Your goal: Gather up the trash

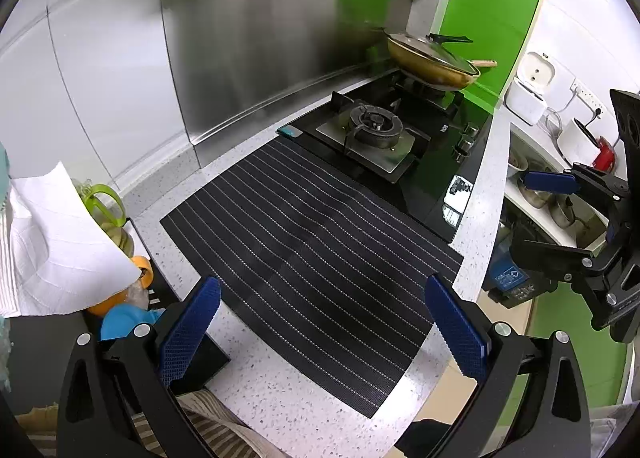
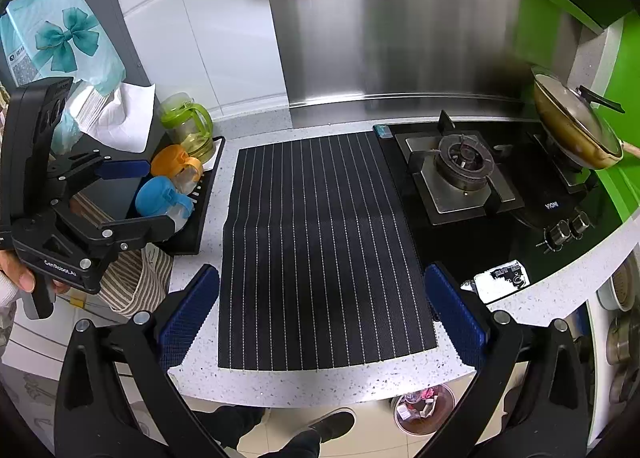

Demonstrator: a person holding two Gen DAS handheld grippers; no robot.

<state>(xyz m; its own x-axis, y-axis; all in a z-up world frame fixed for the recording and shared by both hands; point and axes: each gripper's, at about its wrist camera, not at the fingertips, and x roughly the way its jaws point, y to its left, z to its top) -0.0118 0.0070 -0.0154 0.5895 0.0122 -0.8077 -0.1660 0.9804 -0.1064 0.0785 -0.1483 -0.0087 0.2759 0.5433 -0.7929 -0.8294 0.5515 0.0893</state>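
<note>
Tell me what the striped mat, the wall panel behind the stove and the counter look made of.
Striped mat: likely woven vinyl or fabric; matte black, fine weave, slight ripple.
Wall panel: probably brushed stainless steel; blurry reflections.
Counter: seemingly speckled stone or composite; smooth, pale, flecked.

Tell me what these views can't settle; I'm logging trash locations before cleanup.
- Bin contents: right wrist view, too small, partly behind the counter edge.
- White label on the stove: print too small, both views.
- Pan contents: lid covers them, both views.
- Blue-lidded container: left wrist view, behind tissue and finger.
</note>
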